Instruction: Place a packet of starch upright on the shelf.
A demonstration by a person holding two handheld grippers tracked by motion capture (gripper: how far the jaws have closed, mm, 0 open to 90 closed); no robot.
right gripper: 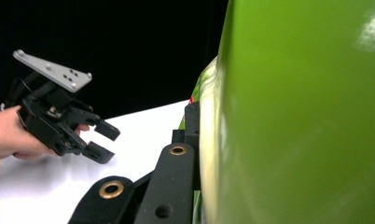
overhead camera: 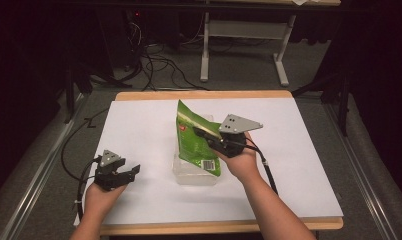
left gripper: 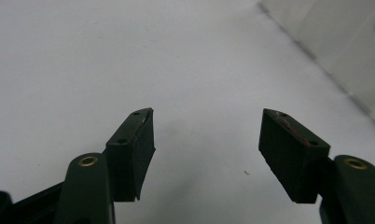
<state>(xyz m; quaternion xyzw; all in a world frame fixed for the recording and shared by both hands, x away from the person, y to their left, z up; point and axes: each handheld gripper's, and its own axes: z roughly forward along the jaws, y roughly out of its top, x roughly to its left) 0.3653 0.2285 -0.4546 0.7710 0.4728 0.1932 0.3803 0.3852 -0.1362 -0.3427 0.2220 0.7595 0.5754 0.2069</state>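
Above container, right tool (overhead camera: 205, 134) clamps bag (overhead camera: 194, 142).

A lab: dark room, floor cables (overhead camera: 159, 65), white-topped table (overhead camera: 139, 130).

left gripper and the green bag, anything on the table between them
Nothing: in the high view only bare white table lies between the open left gripper and the green bag over the clear box.

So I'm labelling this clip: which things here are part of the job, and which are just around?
In the job:
green bag, gripped by the right tool
clear container under it
left tool, open

Just around:
floor cables
white table legs
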